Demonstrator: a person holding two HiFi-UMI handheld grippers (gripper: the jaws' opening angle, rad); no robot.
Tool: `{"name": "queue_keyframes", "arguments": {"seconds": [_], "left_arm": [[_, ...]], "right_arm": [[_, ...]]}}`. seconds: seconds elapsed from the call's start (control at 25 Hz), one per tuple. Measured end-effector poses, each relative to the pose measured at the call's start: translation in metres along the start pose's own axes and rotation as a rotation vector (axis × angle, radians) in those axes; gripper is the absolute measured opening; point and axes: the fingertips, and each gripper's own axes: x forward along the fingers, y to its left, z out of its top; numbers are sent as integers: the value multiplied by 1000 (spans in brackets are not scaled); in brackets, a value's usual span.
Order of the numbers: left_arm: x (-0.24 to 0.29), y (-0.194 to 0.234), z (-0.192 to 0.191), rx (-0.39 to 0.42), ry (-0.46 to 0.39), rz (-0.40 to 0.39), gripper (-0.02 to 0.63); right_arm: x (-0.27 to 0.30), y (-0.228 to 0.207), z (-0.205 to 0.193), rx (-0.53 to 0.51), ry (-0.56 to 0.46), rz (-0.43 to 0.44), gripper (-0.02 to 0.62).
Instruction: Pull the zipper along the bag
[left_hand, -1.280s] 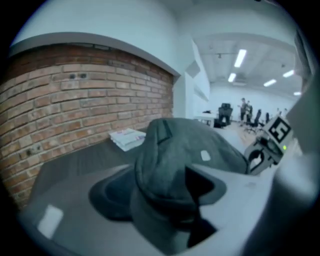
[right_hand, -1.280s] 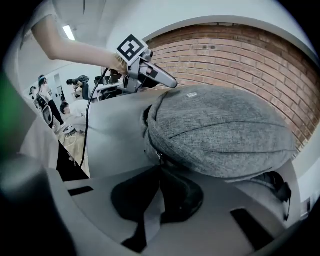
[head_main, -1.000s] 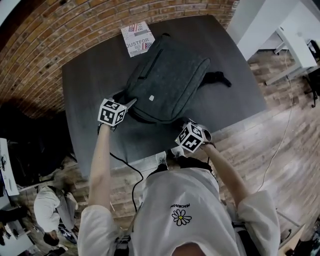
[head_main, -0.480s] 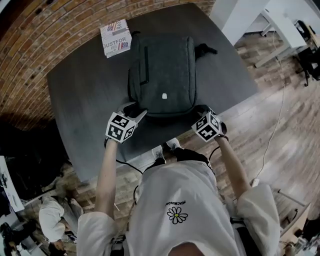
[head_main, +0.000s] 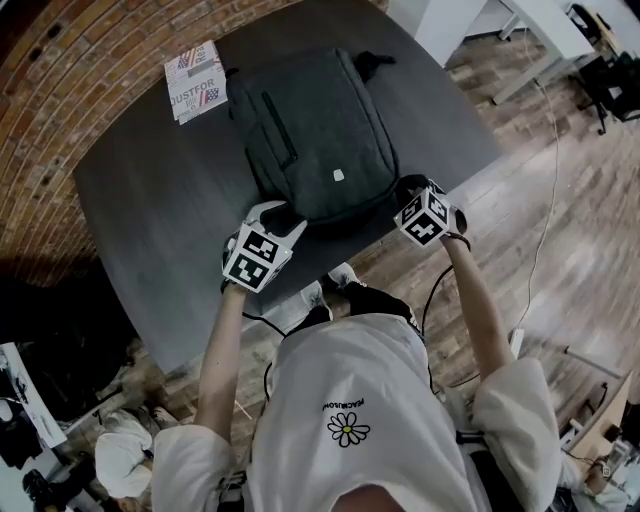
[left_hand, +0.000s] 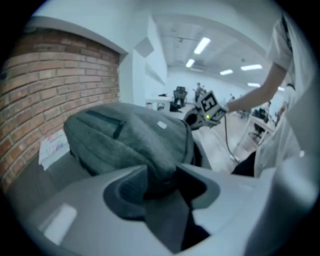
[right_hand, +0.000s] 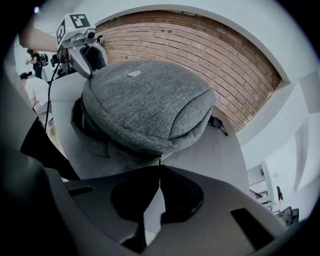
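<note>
From the head view, the grey backpack (head_main: 315, 135) lay flat on the dark table (head_main: 150, 200), close to the edge nearest you, with a booklet (head_main: 195, 82) well beyond it by the brick wall (head_main: 60, 120). Your left gripper (head_main: 280, 218) sat at the bag's near left corner, and your right gripper (head_main: 408, 190) at its near right corner.

In the left gripper view, your left gripper (left_hand: 161, 172) had just been closing its jaws. The backpack's (left_hand: 135, 140) corner filled the gap between them, and the pads pressed on the fabric.

In the right gripper view, your right gripper (right_hand: 160, 167) was clenched, its tips meeting on the thin zipper pull (right_hand: 160, 160) at the backpack's (right_hand: 145, 105) lower seam.
</note>
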Motion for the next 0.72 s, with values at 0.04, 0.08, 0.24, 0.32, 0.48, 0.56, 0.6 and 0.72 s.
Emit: {"name": "queue_keyframes", "arguments": {"seconds": [0.04, 0.08, 0.24, 0.32, 0.48, 0.56, 0.6, 0.72], "left_arm": [[0, -1, 2, 37, 17, -4, 184], [0, -2, 3, 55, 28, -15, 187], [-26, 9, 23, 53, -60, 46, 90], [-46, 23, 51, 95, -142, 130, 41], [-13, 50, 72, 331, -17, 175, 44], [22, 61, 53, 380, 93, 147, 3], [33, 63, 45, 377, 111, 130, 2], [37, 62, 42, 337, 74, 133, 0]], "right_arm": [[0, 0, -2, 5, 0, 0, 8], [0, 0, -3, 17, -2, 0, 8], [1, 4, -4, 64, -11, 7, 8], [1, 4, -5, 71, -12, 15, 8], [-1, 4, -7, 108, -12, 53, 8], [-2, 8, -8, 122, -7, 90, 6], [-3, 10, -8, 122, -4, 110, 6], [-7, 12, -9, 124, 1, 166, 8]]}}
